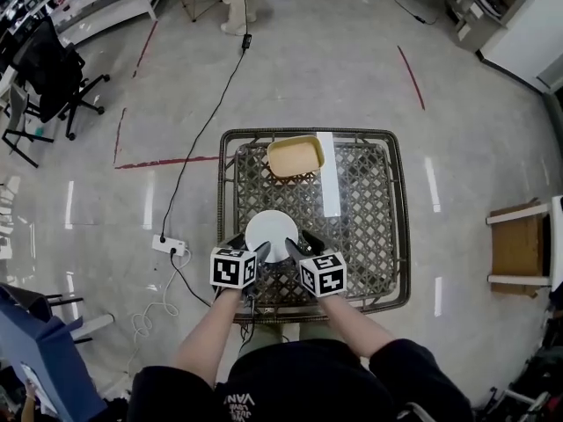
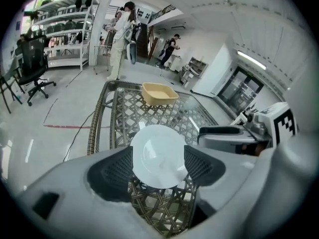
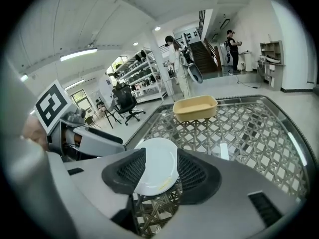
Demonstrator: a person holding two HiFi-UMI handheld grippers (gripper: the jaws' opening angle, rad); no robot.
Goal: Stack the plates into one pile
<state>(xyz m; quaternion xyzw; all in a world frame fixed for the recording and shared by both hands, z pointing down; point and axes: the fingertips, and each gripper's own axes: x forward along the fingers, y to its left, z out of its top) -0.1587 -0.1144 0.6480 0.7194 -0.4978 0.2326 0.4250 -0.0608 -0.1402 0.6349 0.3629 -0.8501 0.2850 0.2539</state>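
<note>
A round white plate (image 1: pixel 271 231) lies on the wicker-lattice table (image 1: pixel 369 209) near its front edge. In the left gripper view the plate (image 2: pixel 157 153) shows between and beyond the jaws of my left gripper (image 2: pixel 158 166), which stand wide apart. My right gripper (image 3: pixel 160 173) frames the same plate (image 3: pixel 157 168) from the other side, its jaws apart too. In the head view the left gripper (image 1: pixel 251 244) and right gripper (image 1: pixel 301 243) sit side by side at the plate's near rim. A yellow square dish (image 1: pixel 295 156) rests at the table's far side.
The table's rim (image 1: pixel 227 227) is a raised wicker border. On the floor to the left lie a power strip (image 1: pixel 169 246) and its cable. A black office chair (image 1: pixel 53 69) stands far left, a wooden stool (image 1: pixel 519 246) at the right. People (image 2: pixel 119 34) stand behind the table.
</note>
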